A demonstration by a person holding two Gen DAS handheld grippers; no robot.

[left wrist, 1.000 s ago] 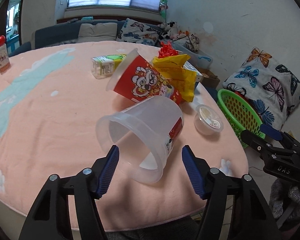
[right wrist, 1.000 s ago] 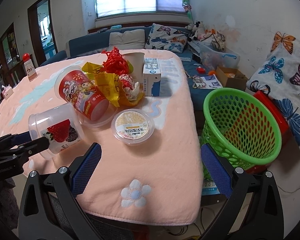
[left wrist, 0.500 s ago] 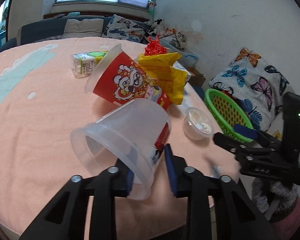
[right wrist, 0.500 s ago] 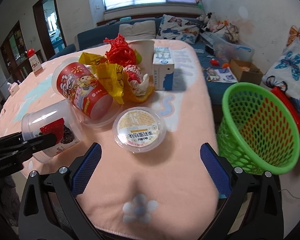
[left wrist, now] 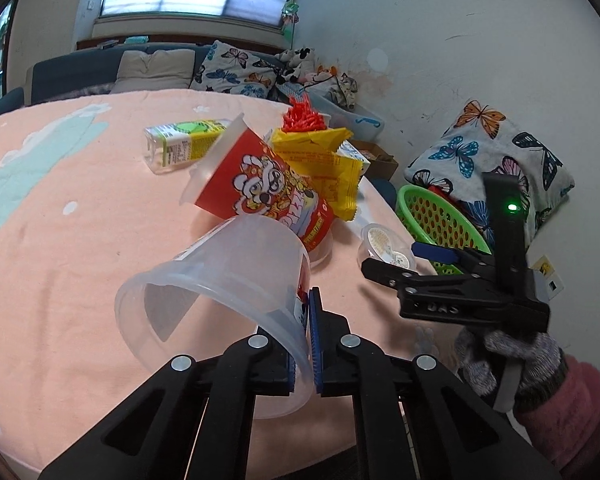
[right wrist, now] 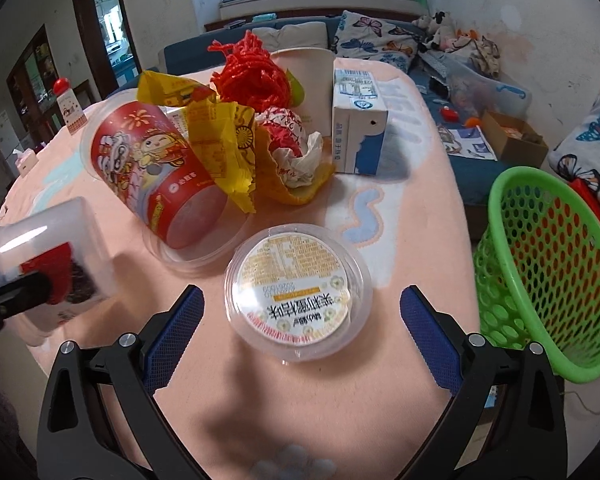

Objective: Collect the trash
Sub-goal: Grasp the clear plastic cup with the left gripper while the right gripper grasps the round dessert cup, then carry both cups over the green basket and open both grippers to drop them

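A clear plastic cup [left wrist: 228, 300] lies on its side on the pink table [left wrist: 60, 240]. My left gripper [left wrist: 304, 312] is shut on its wall near the rim, one pad inside and one outside. That cup [right wrist: 44, 264] also shows at the left of the right wrist view. My right gripper [right wrist: 300, 320] stands open, low over a small round clear tub with a printed lid [right wrist: 298, 296], which lies between its fingers, untouched. Behind are a red printed cup [right wrist: 156, 172], yellow wrappers [right wrist: 220, 140] and a green mesh basket [right wrist: 548, 276] beside the table.
A white and blue carton [right wrist: 358, 120], a paper cup [right wrist: 306, 68], red shredded string [right wrist: 252, 72] and crumpled paper [right wrist: 292, 148] crowd the table's far side. A green drink carton [left wrist: 180, 144] lies further left. A sofa with cushions [left wrist: 244, 68] stands behind.
My left gripper closed from wide open onto the clear cup's wall. My right gripper moved forward and down, bringing the round tub between its fingers.
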